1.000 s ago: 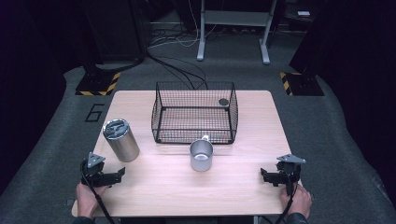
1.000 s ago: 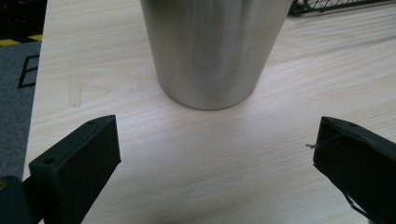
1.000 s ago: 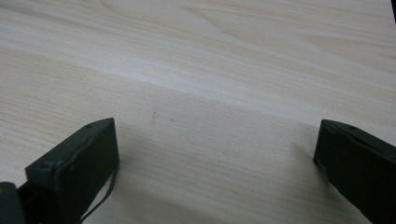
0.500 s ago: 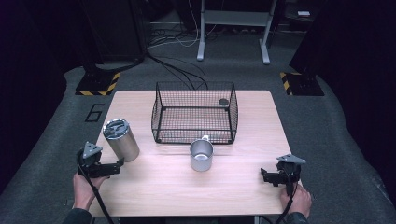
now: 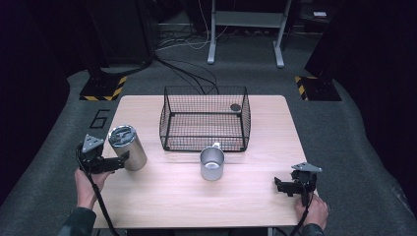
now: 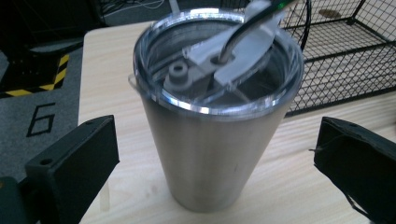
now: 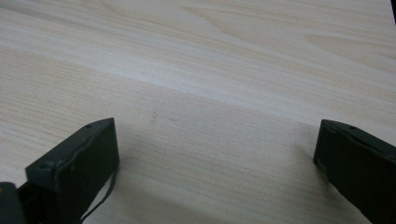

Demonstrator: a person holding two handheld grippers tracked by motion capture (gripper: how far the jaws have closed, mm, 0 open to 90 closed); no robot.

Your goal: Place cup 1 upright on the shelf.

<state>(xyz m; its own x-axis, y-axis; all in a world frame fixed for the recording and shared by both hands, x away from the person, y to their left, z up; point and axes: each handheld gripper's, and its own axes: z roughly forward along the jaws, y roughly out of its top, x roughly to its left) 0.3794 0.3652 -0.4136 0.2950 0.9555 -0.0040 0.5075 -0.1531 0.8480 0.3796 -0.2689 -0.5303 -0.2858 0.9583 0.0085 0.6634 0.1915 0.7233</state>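
Left hand-held gripper (image 5: 120,160) advanced, straddling lidded tumbler (image 5: 127,146) | mug (image 5: 212,163) empty

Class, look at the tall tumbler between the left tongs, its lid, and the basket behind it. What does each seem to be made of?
Tumbler: probably brushed stainless steel; dull grey sheen, soft reflections.
Lid: apparently clear plastic; inside shows through.
Basket: black wire mesh, likely coated metal; thin open grid.

Left gripper (image 5: 119,160) against steel tumbler (image 5: 128,147), metal mug (image 5: 212,163) before wire basket (image 5: 205,118), right gripper (image 5: 281,186) apart
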